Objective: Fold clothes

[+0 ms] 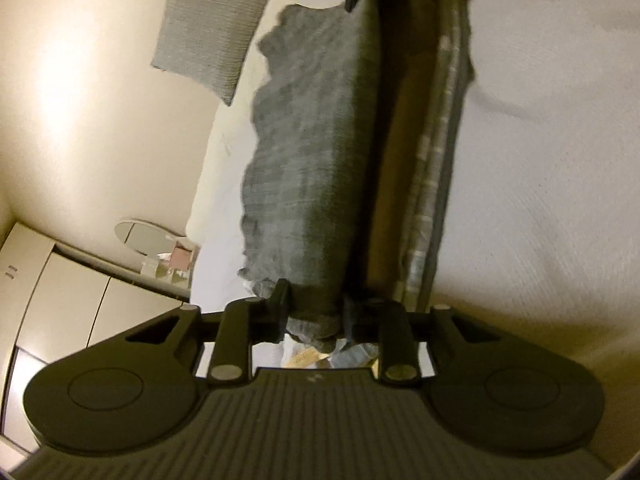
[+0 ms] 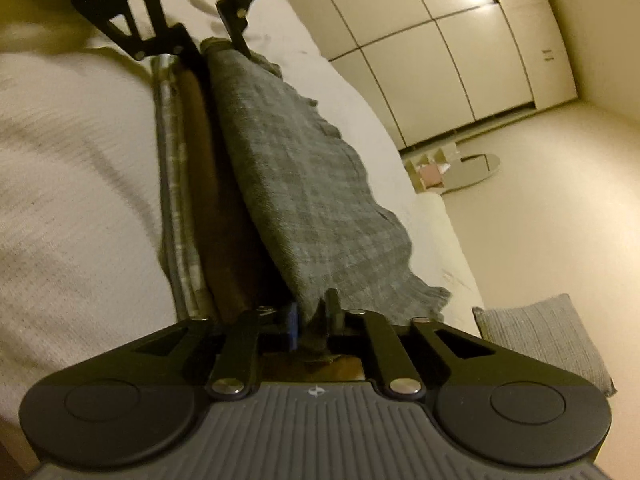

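Plaid cloth (image 1: 320,152) is hanging taut over the white bed (image 1: 540,160), long axis running between both grippers; left gripper (image 1: 314,312) and right gripper (image 2: 314,322) are each pinching an end.

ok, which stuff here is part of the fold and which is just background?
In the job:
grey cloth, pinched at both ends
left gripper
right gripper
bed

Lying about:
pillow
oval mirror
wardrobe
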A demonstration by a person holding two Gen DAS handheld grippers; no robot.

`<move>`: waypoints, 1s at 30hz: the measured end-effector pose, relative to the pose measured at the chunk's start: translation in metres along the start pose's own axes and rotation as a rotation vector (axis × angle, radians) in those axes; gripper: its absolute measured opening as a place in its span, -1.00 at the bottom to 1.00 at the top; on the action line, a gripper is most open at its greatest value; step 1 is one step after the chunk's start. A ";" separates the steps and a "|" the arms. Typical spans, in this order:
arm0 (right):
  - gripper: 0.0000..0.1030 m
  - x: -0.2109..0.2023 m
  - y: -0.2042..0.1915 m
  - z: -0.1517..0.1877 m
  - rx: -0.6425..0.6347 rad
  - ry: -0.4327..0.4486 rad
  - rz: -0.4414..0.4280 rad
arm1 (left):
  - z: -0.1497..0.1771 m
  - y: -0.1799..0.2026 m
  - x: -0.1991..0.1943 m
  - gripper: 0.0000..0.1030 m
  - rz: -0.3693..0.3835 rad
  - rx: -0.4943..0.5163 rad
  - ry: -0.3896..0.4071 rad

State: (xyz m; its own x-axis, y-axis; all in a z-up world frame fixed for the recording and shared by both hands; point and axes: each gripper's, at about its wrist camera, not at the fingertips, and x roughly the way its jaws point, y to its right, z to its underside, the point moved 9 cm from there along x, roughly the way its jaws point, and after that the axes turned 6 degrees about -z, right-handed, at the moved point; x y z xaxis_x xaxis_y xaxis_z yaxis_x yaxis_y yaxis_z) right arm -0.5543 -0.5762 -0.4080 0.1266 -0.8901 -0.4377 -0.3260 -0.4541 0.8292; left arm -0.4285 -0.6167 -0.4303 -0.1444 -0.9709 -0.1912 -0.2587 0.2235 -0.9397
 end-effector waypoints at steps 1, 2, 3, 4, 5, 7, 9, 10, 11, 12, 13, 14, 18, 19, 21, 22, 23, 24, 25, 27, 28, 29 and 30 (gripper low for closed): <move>-0.60 -0.003 0.000 0.001 0.007 -0.001 0.003 | -0.001 -0.001 0.002 -0.44 -0.003 0.002 0.000; -0.59 -0.006 0.000 0.002 0.014 -0.003 0.005 | -0.001 -0.001 0.001 -0.44 -0.006 0.003 0.001; -0.58 -0.009 -0.001 0.003 0.019 -0.004 0.007 | 0.000 -0.001 0.001 -0.44 -0.006 -0.001 -0.001; -0.58 -0.013 -0.002 0.004 0.029 -0.006 0.006 | 0.004 -0.002 -0.001 -0.44 -0.003 -0.012 -0.007; -0.58 -0.016 -0.002 0.004 0.042 -0.007 0.004 | 0.006 -0.004 -0.003 -0.44 0.003 -0.029 -0.015; -0.58 -0.024 -0.002 0.005 0.076 -0.011 -0.003 | 0.011 -0.010 -0.006 -0.44 0.021 -0.081 -0.034; -0.58 -0.029 0.004 0.006 0.140 -0.012 -0.020 | 0.016 -0.022 -0.010 -0.44 0.044 -0.171 -0.053; -0.61 -0.033 0.007 0.006 0.184 -0.007 -0.036 | 0.019 -0.029 -0.012 -0.44 0.052 -0.221 -0.060; -0.62 -0.039 0.007 0.007 0.227 0.002 -0.046 | 0.021 -0.036 -0.013 -0.44 0.049 -0.269 -0.063; -0.63 -0.046 0.007 0.008 0.268 0.012 -0.053 | 0.023 -0.044 -0.015 -0.44 0.041 -0.317 -0.063; -0.66 -0.051 0.008 0.007 0.304 0.027 -0.057 | 0.025 -0.051 -0.017 -0.44 0.032 -0.365 -0.063; -0.69 -0.056 0.010 0.005 0.338 0.044 -0.060 | 0.026 -0.059 -0.017 -0.44 0.024 -0.415 -0.063; -0.75 -0.063 0.028 -0.009 0.524 0.129 -0.080 | 0.011 -0.076 -0.025 -0.45 0.006 -0.516 -0.060; -0.75 -0.059 0.039 -0.015 0.593 0.150 -0.093 | 0.007 -0.078 -0.022 -0.45 0.011 -0.539 -0.058; -0.75 -0.045 0.053 -0.017 0.755 0.170 -0.138 | 0.001 -0.080 -0.012 -0.45 0.037 -0.568 -0.064; -0.74 -0.035 0.054 -0.015 0.815 0.163 -0.167 | 0.000 -0.075 -0.009 -0.45 0.055 -0.576 -0.075; -0.74 -0.024 0.053 -0.013 0.864 0.153 -0.196 | 0.001 -0.068 -0.008 -0.45 0.069 -0.576 -0.089; -0.75 -0.013 0.049 -0.009 0.879 0.123 -0.219 | 0.004 -0.060 -0.008 -0.45 0.081 -0.571 -0.104; -0.75 -0.007 0.045 -0.005 0.850 0.105 -0.213 | 0.008 -0.053 -0.007 -0.45 0.093 -0.566 -0.120; -0.76 -0.002 0.037 0.001 0.768 0.083 -0.183 | 0.015 -0.043 -0.009 -0.45 0.095 -0.546 -0.132; -0.76 -0.003 0.036 0.005 0.736 0.072 -0.155 | 0.017 -0.041 -0.010 -0.47 0.092 -0.532 -0.132; -0.76 -0.005 0.038 0.009 0.732 0.067 -0.138 | 0.018 -0.039 -0.011 -0.48 0.091 -0.525 -0.131; -0.76 -0.007 0.039 0.015 0.754 0.062 -0.134 | 0.019 -0.039 -0.012 -0.50 0.091 -0.522 -0.128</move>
State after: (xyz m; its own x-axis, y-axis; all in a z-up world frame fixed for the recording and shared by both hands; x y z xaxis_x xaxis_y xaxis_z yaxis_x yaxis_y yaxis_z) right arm -0.5822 -0.5877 -0.3777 0.2553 -0.8398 -0.4791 -0.8521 -0.4296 0.2990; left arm -0.3983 -0.6155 -0.3970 -0.0796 -0.9410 -0.3289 -0.6951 0.2889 -0.6583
